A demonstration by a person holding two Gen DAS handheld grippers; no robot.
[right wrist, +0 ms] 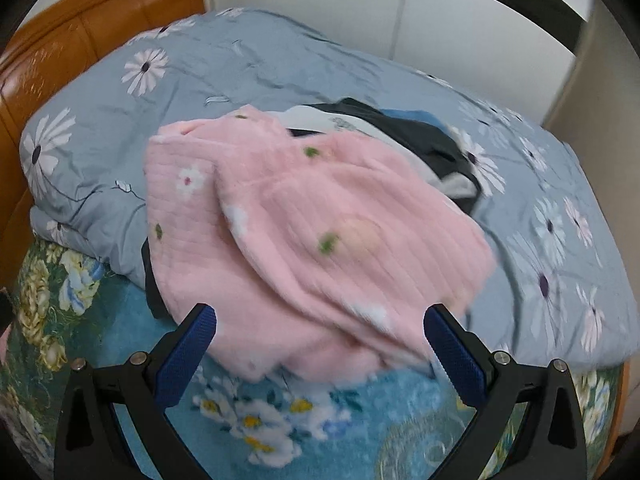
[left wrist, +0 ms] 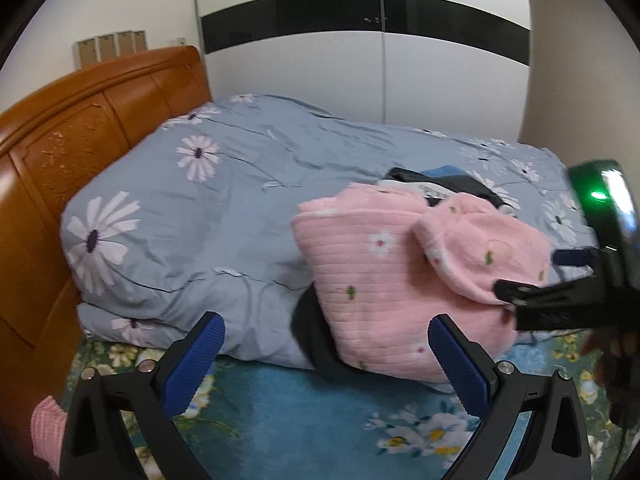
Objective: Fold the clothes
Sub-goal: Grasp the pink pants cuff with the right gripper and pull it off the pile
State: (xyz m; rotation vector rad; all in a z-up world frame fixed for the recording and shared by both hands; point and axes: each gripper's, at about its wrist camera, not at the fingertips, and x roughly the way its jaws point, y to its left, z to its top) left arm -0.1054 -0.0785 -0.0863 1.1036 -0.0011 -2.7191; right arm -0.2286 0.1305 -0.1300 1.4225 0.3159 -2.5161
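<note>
A pink fleece garment (left wrist: pixel 404 280) with small flowers lies folded on the bed, partly on the grey-blue quilt (left wrist: pixel 224 200); it also shows in the right wrist view (right wrist: pixel 304 248). Dark, white and blue clothes (left wrist: pixel 452 186) are piled behind it, also in the right wrist view (right wrist: pixel 416 132). My left gripper (left wrist: pixel 326 364) is open and empty, just in front of the pink garment. My right gripper (right wrist: pixel 320 352) is open and empty at the garment's near edge; from the left wrist view it (left wrist: pixel 532 276) reaches in from the right with its fingers apart at the garment's right edge.
A blue floral bedsheet (right wrist: pixel 304 412) covers the near bed. An orange wooden headboard (left wrist: pixel 60 148) stands at the left. A white wardrobe (left wrist: pixel 360 60) with a black band stands behind the bed. A pink scrap (left wrist: pixel 46 428) shows at lower left.
</note>
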